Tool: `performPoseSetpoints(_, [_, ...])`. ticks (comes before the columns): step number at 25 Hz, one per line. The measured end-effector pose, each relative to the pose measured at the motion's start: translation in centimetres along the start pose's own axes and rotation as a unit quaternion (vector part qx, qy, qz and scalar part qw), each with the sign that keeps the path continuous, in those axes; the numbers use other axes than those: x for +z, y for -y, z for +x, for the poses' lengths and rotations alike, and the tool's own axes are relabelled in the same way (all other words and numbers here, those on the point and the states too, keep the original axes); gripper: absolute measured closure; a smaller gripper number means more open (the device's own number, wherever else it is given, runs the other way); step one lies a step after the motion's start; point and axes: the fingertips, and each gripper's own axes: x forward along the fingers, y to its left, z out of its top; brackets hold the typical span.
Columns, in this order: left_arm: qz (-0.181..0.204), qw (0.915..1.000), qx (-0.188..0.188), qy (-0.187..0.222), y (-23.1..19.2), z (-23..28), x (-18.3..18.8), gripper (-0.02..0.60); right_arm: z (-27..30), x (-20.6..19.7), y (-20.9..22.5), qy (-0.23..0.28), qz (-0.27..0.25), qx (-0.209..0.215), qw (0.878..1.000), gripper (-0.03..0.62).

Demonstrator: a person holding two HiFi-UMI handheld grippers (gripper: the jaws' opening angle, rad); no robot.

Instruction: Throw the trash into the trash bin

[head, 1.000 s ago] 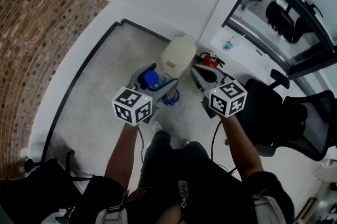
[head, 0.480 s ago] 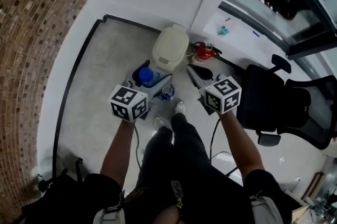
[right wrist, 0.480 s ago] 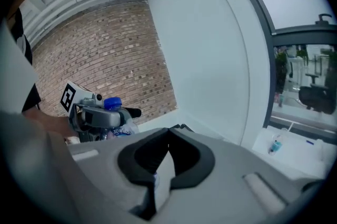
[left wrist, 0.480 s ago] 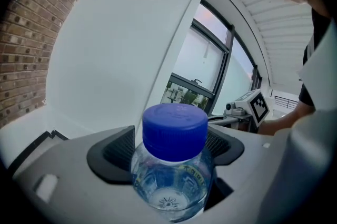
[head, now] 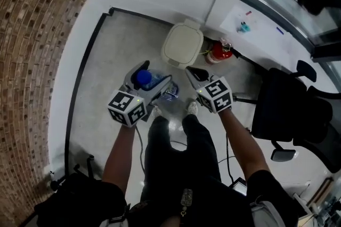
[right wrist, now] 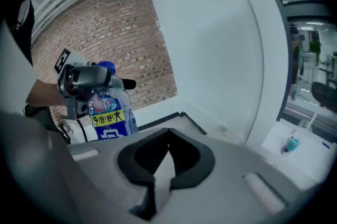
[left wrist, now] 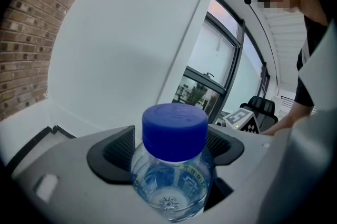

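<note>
Left gripper (head: pixel 154 78): jaws are closed on the neck of a clear plastic bottle (left wrist: pixel 171 183), one dark pad on each side, just under the blue cap (left wrist: pixel 175 131). In the left gripper view the cap points at my camera and water shows inside the bottle body.

In the right gripper view I see the bottle from the side, hanging below the left gripper. It carries a yellow and blue label (right wrist: pixel 108 119).

Right gripper (right wrist: pixel 168 136): jaw tips are pressed together, and only the small curved hollow between the pads stays open below them. I see nothing held in it.

Head view: both grippers are held out in front of the person, side by side and near each other, left one slightly lower in frame.

Trash bin (head: pixel 182 46): cream, lid down, standing on the grey floor (head: pixel 112 55) against the white wall. It sits just beyond the two grippers. The bottle is short of the bin, not above the lid.

A red fire extinguisher (head: pixel 219 52) stands just beside the bin on its right. A black office chair (head: pixel 285 108) is further right. A brick wall (head: pixel 26 39) runs along the left
</note>
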Motion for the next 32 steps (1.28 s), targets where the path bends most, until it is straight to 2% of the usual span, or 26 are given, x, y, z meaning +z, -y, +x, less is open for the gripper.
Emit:
performPoseSetpoints(5, [-0.013,0.9999,-0.001,-0.008,-5.7,2.6,-3.3,0.175,6.8,-5.4,1.8,-0.035,0.016,-0.012,0.999,0.591])
performPoseSetpoints(9, [-0.015,0.9997,-0.016,-0.015,-9.6,4.4,-6.2,0.175,12.1,-10.1,3.0,-0.062,0.045,-0.037,0.996,0.591])
performPoseSetpoints(16, [-0.015,0.9975,-0.03,-0.062,-15.6,8.8,-12.0,0.175,19.8,-17.4,6.0,-0.105,0.11,-0.076,0.985,0.591])
performPoseSetpoints(25, [-0.032,0.9947,-0.031,-0.093,-18.5,11.0,-16.3,0.175,24.2,-21.4,7.5,-0.123,0.14,-0.106,0.977,0.591])
performPoseSetpoints(32, [-0.037,0.9941,-0.023,-0.1,-19.7,10.0,-17.5,0.175,25.1,-22.5,7.7,-0.145,0.115,-0.117,0.976,0.591])
